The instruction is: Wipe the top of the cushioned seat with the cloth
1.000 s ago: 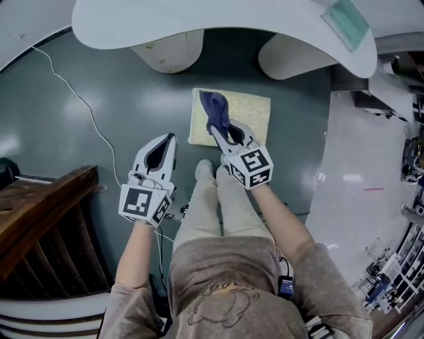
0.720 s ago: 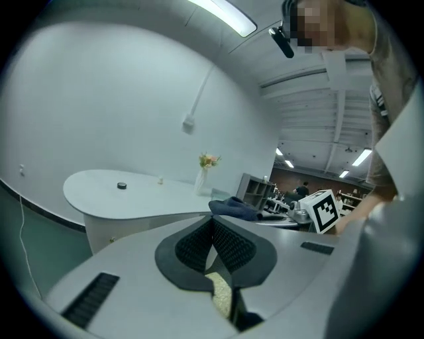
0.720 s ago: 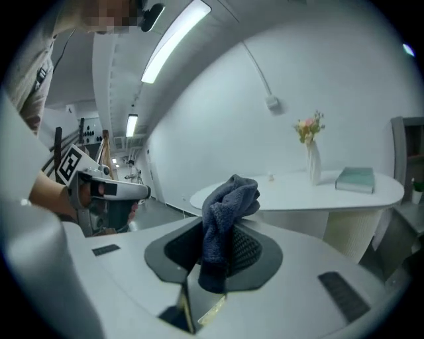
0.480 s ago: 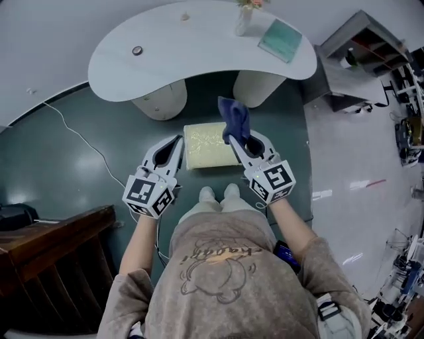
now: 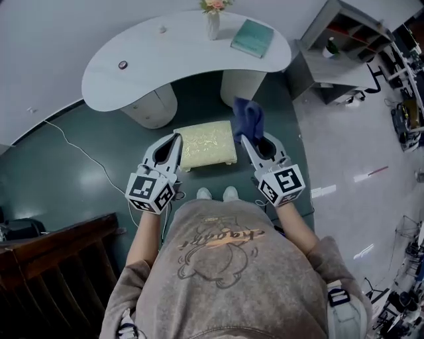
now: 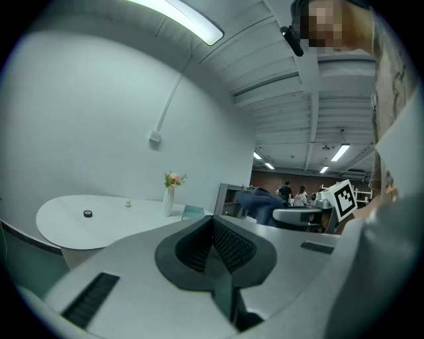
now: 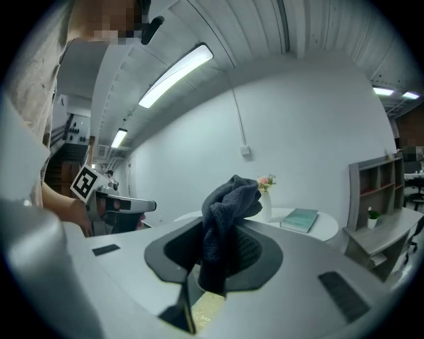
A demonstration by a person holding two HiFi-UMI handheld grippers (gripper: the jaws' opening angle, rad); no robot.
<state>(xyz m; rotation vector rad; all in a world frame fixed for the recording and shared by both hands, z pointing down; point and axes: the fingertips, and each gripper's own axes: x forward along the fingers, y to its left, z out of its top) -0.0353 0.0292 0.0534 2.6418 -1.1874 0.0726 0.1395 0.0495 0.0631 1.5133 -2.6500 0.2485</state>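
Observation:
The cushioned seat (image 5: 206, 144) is a low square stool with a pale yellow top, standing on the dark green floor just ahead of the person's feet. My right gripper (image 5: 246, 136) is shut on the dark blue cloth (image 5: 248, 117), which it holds up in the air beside the seat's right edge; the cloth (image 7: 225, 212) bunches out of the jaws in the right gripper view. My left gripper (image 5: 174, 140) is shut with nothing in it, raised at the seat's left edge. A sliver of the yellow seat (image 7: 207, 310) shows below the right jaws.
A curved white table (image 5: 179, 56) stands beyond the seat, bearing a vase of flowers (image 5: 212, 20) and a teal book (image 5: 252, 37). A grey shelf unit (image 5: 344, 49) is at the right. A dark wooden stair rail (image 5: 53, 265) is at the lower left. A white cable (image 5: 79, 149) runs over the floor.
Both grippers have risen off the seat. The cloth lay on the seat top a second ago and now hangs in the air to its right. The head view has pulled back and up.

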